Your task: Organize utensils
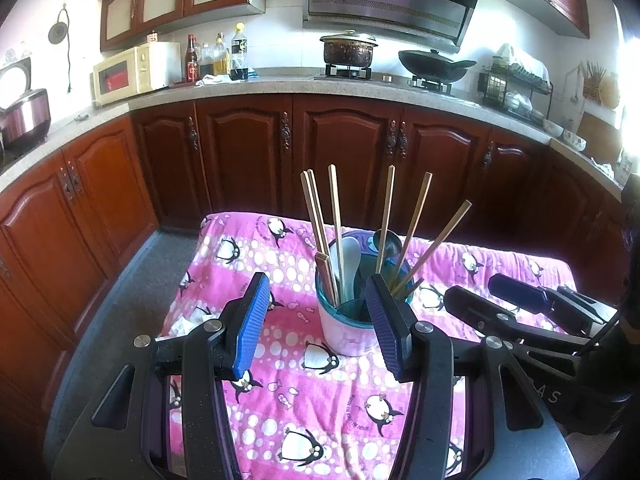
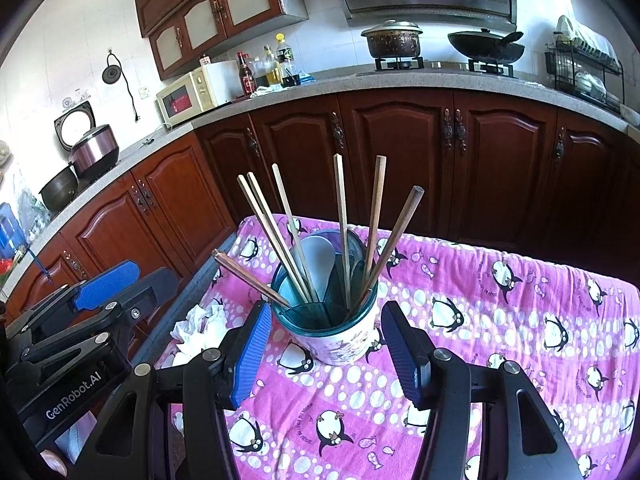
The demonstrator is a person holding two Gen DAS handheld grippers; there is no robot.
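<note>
So the utensil holder [image 2: 334,330] sits on a pink penguin-print cloth [image 2: 500,320] covering a small table, roughly in the middle of the cloth and a bit toward its left edge as the right wrist camera sees it. It's a white cup with a teal insert, and it's packed: a bunch of wooden chopsticks [image 2: 341,224] fan out of it, most leaning up and outward, plus one darker chopstick [image 2: 250,278] tilted way over to the left across the rim. There's also a white plastic rice spoon [image 2: 314,256] standing inside with the bowl end up.

Both grippers are just hanging in front of the holder with nothing in them. The right gripper [image 2: 326,356] has its blue pads spread apart, one on either side of the holder's base in the picture but not touching it. The left gripper [image 1: 318,328] is released too — wide gap between the pads, holder visible beyond them, slightly to the right of centre.

A crumpled white tissue [image 2: 200,326] lies at the cloth's left edge. Behind it all — dark wood cabinets [image 2: 400,152], a microwave [image 2: 192,96], and a pot [image 2: 394,42] and wok [image 2: 486,48] on the stove.
</note>
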